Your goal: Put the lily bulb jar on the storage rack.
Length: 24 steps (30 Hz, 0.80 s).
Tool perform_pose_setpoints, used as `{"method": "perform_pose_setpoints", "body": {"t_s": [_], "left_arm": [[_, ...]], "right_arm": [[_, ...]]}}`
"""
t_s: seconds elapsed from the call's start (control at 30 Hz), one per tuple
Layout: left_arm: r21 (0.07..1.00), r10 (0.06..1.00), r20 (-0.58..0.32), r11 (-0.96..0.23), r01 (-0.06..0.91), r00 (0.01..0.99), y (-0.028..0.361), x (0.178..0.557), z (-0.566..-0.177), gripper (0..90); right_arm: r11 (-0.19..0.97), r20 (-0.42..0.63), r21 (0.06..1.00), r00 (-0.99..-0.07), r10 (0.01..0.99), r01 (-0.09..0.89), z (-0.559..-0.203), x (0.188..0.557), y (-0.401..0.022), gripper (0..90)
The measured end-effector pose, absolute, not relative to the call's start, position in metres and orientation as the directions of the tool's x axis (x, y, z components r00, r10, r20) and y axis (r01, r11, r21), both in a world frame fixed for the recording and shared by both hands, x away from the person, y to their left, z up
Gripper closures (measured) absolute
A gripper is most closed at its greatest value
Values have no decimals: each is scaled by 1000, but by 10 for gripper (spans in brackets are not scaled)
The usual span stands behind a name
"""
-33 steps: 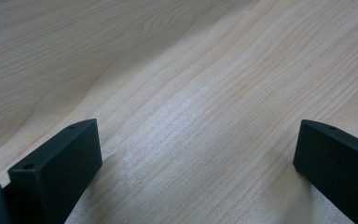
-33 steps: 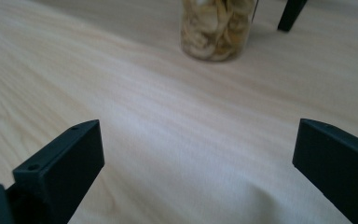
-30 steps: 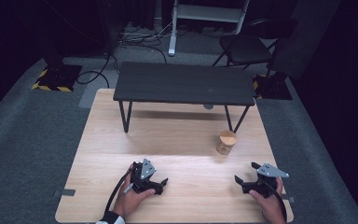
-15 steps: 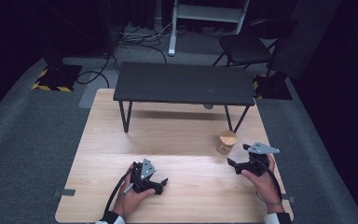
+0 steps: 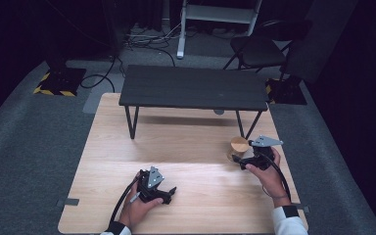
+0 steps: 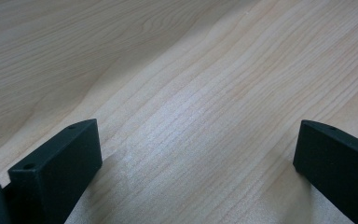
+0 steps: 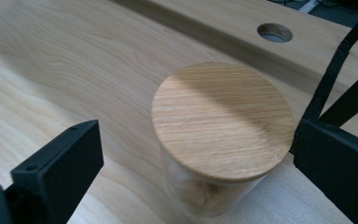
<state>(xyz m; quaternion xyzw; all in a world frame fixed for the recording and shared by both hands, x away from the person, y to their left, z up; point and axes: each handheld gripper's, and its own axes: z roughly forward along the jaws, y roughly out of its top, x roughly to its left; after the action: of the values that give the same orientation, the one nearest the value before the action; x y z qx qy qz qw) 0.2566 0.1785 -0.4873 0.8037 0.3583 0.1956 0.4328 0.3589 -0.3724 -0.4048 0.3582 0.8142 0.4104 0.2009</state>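
Your right gripper (image 5: 240, 160) has its jaws spread wide, nothing clamped. The small clear glass jar with the round wooden lid (image 7: 222, 120) stands on the pale wooden tabletop (image 5: 186, 147), near the right front leg of the low black bench (image 5: 194, 87). In the right gripper view the lid sits between the jaws, closer to the right-hand one. Centre up, drop below the lid rim, then squeeze on the glass wall. Left gripper (image 5: 169, 193) rests on the tabletop, jaws apart too; park it there.
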Motion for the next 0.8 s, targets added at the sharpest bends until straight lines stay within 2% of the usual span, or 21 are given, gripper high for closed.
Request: {"method": "perform_pose_setpoints", "body": {"t_s": [0.2,0.43,0.63,0.7,0.8], "left_arm": [[836,745,4,-369,407,667,178,257,-487,9],[836,746,4,-368,408,666,178,257,-487,9],[836,747,5,-368,408,665,178,257,-487,9],[834,745,8,-373,407,667,178,257,-487,8],[834,745,6,-372,407,667,178,257,-487,8]], "right_arm": [[411,-25,803,-665,747,432,-406,373,-366,19],[424,-33,783,-649,760,456,-409,378,-355,93],[460,-83,753,-624,777,472,-412,380,-341,200],[438,-64,762,-618,784,476,-412,380,-343,235],[430,-56,764,-614,787,482,-413,380,-344,239]]}}
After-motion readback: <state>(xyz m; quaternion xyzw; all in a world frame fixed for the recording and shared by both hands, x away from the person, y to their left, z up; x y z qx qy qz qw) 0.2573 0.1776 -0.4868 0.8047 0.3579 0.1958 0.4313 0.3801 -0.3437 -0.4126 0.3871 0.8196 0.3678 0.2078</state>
